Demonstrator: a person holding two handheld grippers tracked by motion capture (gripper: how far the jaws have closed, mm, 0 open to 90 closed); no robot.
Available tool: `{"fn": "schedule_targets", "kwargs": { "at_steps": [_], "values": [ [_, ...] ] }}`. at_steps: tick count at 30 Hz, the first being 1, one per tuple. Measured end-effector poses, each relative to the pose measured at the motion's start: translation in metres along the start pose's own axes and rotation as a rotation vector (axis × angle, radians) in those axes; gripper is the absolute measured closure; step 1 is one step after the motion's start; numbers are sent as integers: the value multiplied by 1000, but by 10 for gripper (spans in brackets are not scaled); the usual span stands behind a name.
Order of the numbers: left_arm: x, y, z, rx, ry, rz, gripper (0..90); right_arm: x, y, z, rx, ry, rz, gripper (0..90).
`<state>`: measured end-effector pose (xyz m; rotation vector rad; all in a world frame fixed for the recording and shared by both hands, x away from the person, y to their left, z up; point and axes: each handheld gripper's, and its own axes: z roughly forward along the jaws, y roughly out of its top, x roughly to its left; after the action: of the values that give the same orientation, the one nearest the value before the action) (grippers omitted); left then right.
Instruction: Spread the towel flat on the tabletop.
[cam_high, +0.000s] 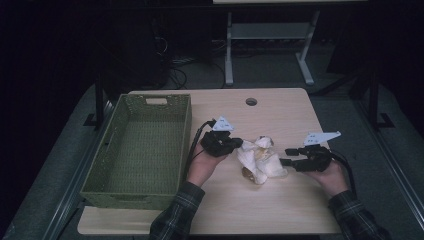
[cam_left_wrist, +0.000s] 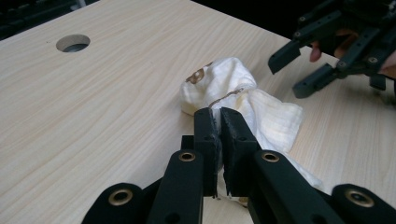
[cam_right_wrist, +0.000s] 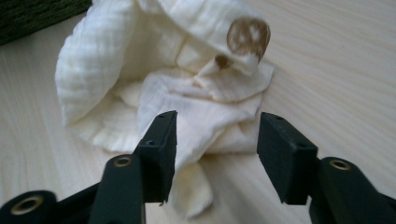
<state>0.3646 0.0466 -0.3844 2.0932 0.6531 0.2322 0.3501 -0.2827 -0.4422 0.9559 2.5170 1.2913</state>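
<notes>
Crinkled cloth (cam_high: 260, 159); matt wood table (cam_high: 280, 210); woven basket (cam_high: 140, 150)

Green woven basket (cam_high: 100, 165) (table's (cam_high: 280, 210) left side).

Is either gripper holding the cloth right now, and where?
The left gripper pinches the cream cloth at an edge fold; the right gripper's jaws are open.

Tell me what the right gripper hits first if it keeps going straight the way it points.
Most likely the crumpled white cloth: it lies directly ahead of the right gripper, whose jaws stand apart around its near edge. Whether the pads already touch it is unclear.
</notes>
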Motion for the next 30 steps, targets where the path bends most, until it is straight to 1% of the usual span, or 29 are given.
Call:
{"fn": "schedule_targets", "kwargs": {
  "at_steps": [2, 4, 7, 8, 9, 13, 17, 18, 19, 20, 22, 23, 24, 25, 26, 27, 28, 30],
  "values": [
    [-1, 0, 0, -1, 1, -2, 851, -3, 5, 5, -4, 8, -3, 528],
    [0, 0, 0, -1, 13, -5, 851, -6, 9, 13, 2, 18, -5, 578],
    [1, 0, -1, -5, 36, -30, 851, -10, 14, 22, 22, 44, 2, 632],
    [2, 0, -2, -1, 56, -38, 852, -11, 16, 25, 23, 50, -1, 638],
    [3, 0, -3, 1, 66, -42, 852, -12, 18, 28, 29, 54, 3, 641],
    [5, -1, -5, -12, 74, -62, 852, -11, 24, 39, 31, 71, 3, 639],
    [4, -1, -5, -11, 72, -60, 851, -6, 28, 47, 32, 90, -10, 611],
    [4, 0, -5, -11, 71, -60, 851, -5, 29, 48, 37, 92, -5, 597],
    [4, 0, -5, -12, 71, -60, 851, -5, 29, 49, 39, 83, -10, 579],
    [4, 0, -4, -10, 70, -59, 851, -5, 29, 51, 38, 71, -8, 572],
    [3, 0, -4, -7, 68, -54, 851, -8, 28, 55, 35, 81, 13, 582],
    [3, 0, -4, -7, 68, -54, 851, -8, 28, 55, 35, 81, 13, 582],
    [3, 0, -4, -6, 67, -55, 851, -9, 28, 59, 51, 85, 18, 650],
    [3, 0, -4, -6, 68, -54, 851, -9, 27, 62, 63, 80, 16, 686],
    [3, 0, -3, -7, 68, -55, 851, -10, 26, 64, 72, 79, 16, 748],
    [3, 0, -3, -6, 69, -55, 851, -10, 25, 65, 77, 78, 13, 791],
    [3, 0, -4, -6, 72, -55, 851, -9, 25, 64, 80, 71, 11, 814],
    [3, -1, -4, -7, 74, -54, 851, -10, 26, 60, 76, 61, 7, 821]
  ]
}}
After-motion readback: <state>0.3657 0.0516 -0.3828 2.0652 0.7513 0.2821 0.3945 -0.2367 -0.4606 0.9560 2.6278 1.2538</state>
